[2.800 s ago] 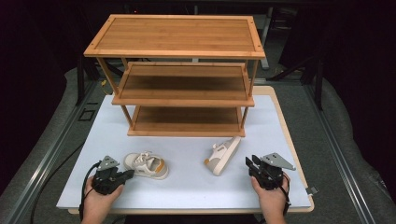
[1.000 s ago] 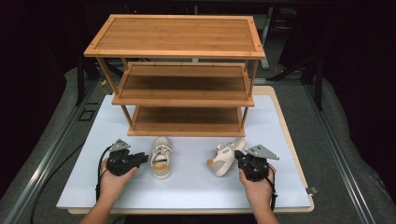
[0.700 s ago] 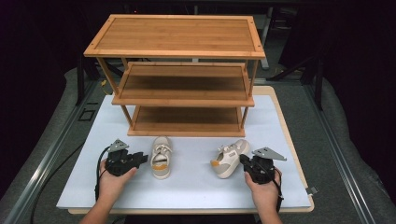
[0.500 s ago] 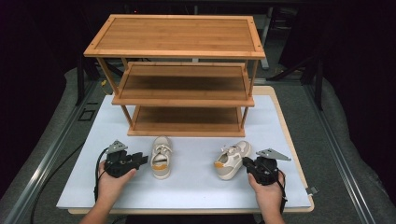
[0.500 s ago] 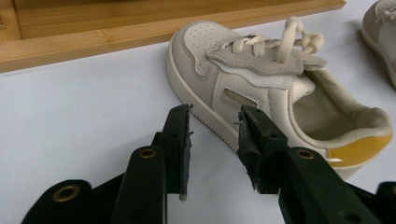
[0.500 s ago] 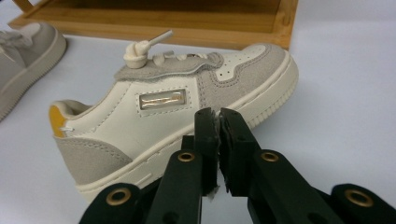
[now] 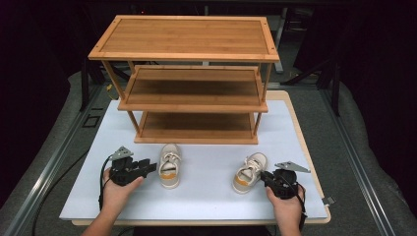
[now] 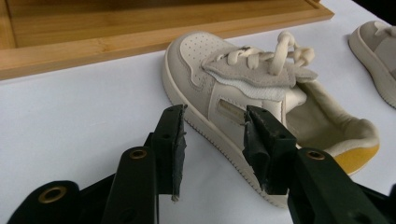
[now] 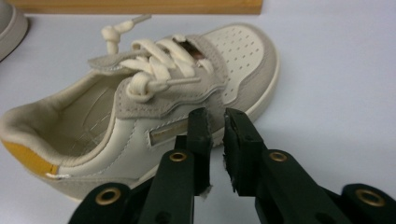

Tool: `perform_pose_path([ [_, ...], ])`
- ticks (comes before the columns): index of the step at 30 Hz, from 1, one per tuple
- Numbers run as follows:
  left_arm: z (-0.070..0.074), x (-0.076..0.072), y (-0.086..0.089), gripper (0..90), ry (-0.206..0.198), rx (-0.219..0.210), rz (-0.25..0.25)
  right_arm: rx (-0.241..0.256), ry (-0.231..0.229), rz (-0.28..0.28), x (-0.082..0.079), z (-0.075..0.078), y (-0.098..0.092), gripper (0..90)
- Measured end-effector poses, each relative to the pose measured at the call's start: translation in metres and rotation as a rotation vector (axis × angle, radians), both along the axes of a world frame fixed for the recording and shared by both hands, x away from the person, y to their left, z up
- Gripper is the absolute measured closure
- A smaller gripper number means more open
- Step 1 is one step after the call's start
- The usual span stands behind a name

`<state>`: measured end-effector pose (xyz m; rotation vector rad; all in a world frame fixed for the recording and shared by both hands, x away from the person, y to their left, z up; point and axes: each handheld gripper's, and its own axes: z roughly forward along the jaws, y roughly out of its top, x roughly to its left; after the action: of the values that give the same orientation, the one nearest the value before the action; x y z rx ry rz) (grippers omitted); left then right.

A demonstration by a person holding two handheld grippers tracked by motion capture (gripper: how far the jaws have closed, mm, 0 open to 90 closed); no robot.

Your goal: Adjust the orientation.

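Note:
Two small cream sneakers with yellow heel tabs stand upright on the white table top, toes toward the wooden rack. The left shoe (image 7: 169,166) (image 8: 224,84) has my left gripper (image 7: 149,166) (image 8: 212,114) at its left side, open, with the right jaw against the shoe's side wall. The right shoe (image 7: 250,172) (image 9: 187,88) has my right gripper (image 7: 264,176) (image 9: 217,114) just behind its right side. Its jaws stand a narrow gap apart with nothing between them.
A three-tier wooden shoe rack (image 7: 196,138) (image 8: 93,46) stands at the back of the white top (image 7: 206,199), its shelves bare. The other shoe shows at the edge of each gripper view (image 8: 373,51) (image 9: 9,23). A small metal clip (image 7: 328,200) lies at the right front corner.
The right shoe went from lying on its side to upright, toe toward the rack. My right gripper let go of it and drew back to the near right. The left side barely moved.

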<state>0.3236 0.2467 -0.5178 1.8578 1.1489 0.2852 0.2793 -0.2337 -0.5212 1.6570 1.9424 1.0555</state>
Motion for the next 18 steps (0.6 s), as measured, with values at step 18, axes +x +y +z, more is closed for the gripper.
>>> perform_pose_path([
  [18,0.008,-0.005,-0.009,46.6,-0.017,-0.021,0.005,-0.008,-0.112,-0.002,-0.011,0.009,0.031,47.4],
])
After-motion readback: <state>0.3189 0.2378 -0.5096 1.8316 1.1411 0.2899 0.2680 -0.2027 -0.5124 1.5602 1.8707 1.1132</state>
